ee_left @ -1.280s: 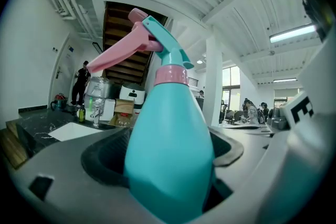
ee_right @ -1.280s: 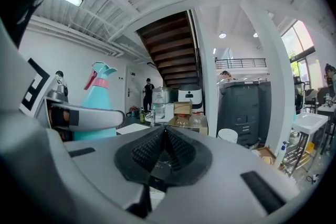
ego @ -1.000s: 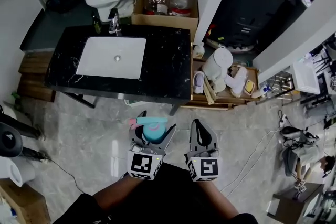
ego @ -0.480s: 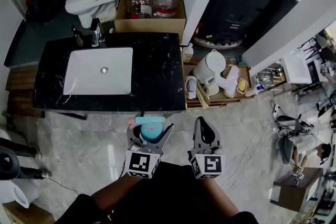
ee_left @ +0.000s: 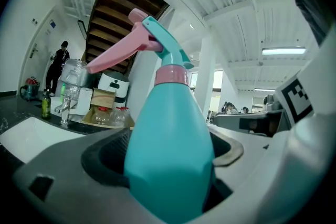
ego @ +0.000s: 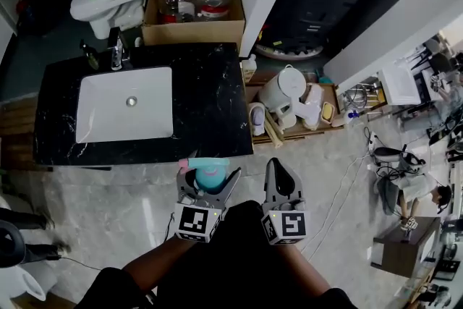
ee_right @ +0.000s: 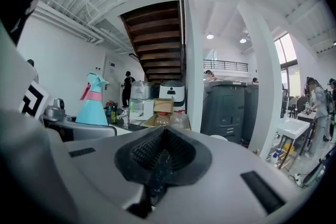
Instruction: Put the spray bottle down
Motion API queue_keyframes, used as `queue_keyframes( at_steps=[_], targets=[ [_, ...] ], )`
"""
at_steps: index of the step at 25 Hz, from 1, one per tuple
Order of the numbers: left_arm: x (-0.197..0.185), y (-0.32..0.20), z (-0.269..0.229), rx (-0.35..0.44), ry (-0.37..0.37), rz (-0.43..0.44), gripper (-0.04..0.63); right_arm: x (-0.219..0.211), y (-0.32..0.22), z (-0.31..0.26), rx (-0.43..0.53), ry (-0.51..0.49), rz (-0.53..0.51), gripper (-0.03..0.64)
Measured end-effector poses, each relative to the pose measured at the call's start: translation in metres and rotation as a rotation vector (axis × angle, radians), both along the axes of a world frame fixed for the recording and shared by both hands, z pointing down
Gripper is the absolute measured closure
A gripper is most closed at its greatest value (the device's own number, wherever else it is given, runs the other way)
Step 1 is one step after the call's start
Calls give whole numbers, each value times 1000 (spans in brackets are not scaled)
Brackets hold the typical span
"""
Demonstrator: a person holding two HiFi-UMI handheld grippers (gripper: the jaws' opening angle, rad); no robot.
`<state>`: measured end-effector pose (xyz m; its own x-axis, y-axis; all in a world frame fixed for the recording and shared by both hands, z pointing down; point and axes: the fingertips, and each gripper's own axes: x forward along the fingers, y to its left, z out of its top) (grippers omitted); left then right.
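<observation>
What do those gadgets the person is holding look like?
The left gripper and right gripper are grey plastic, tapering to black-padded claws. Each carries a white cube with black square markers. The person wears dark clothing.

From the head we look steeply down; cameras on the left tool (ego: 210,181) and right tool (ego: 278,170) look level; all 3 share the counter (ego: 210,98).

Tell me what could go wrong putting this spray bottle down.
1. The left gripper holds the spray bottle over the floor, short of the black counter; opening now would likely drop it.
2. The bottle is tall with an overhanging trigger; set near the counter's front edge, it might topple off.
3. Set on the rim of the sink basin, it could tilt in.
</observation>
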<state>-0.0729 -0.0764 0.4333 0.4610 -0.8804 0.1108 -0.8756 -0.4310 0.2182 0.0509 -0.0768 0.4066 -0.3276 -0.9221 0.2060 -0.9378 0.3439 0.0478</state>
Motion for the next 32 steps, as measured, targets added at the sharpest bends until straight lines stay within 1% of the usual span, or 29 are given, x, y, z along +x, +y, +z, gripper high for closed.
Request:
queue_keyframes(
  at_steps=[5, 9, 12, 15, 20, 23, 25, 27, 29, 32],
  targets=[
    [17, -16, 6, 18, -31, 39, 158, 1, -10, -1, 27, 16, -14, 600],
    [31, -29, 13, 45, -75, 61, 158, 10, -22, 4, 30, -1, -9, 600],
    [43, -39, 19, 50, -109, 73, 158, 15, -35, -4, 67, -14, -24, 600],
    [54, -50, 24, 43, -124, 84, 158, 23, -48, -3, 65, -18, -33, 600],
    [71, -73, 32, 67, -164, 103, 158, 32, -72, 5, 52, -40, -37, 600],
    [82, -80, 45, 47, -183, 125, 158, 39, -80, 10, 47, -69, -25, 600],
    [87, -84, 56, 33, -168, 139, 158, 43, -86, 17, 36, -78, -17, 600],
    [90, -90, 68, 20, -156, 147, 158, 44, -89, 26, 33, -64, -31, 600],
    [93, -95, 83, 3, -180, 152, 158, 45, -94, 26, 50, -63, -38, 600],
    [98, -101, 102, -29, -202, 156, 158, 51, -104, 21, 62, -72, -19, 600]
  ],
)
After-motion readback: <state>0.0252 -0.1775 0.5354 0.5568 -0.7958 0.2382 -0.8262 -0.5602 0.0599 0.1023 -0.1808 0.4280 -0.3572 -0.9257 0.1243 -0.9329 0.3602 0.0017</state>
